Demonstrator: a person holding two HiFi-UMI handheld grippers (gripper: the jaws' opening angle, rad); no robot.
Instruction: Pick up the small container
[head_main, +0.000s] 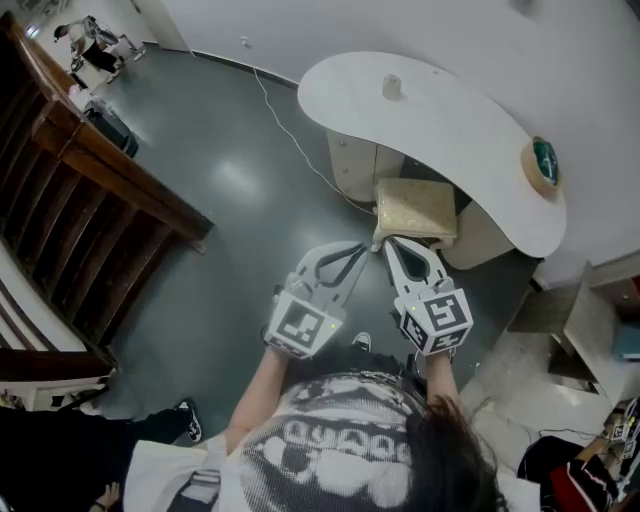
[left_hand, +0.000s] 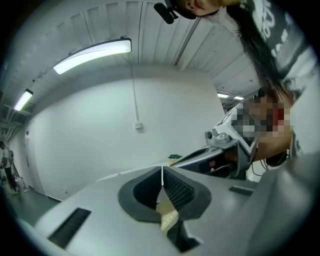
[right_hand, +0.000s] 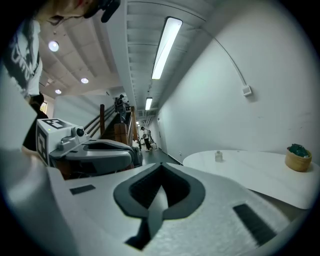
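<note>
Your left gripper and right gripper are both clenched on nothing, with the jaws of each pressed together. You hold them side by side in front of you, pointing toward the curved white table. The small container stands upright on the far part of that tabletop, well apart from both grippers. A cushioned stool sits just past the gripper tips at the table's near edge.

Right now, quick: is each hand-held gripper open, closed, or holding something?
Left hand-held gripper: closed, holding nothing.
Right hand-held gripper: closed, holding nothing.
</note>
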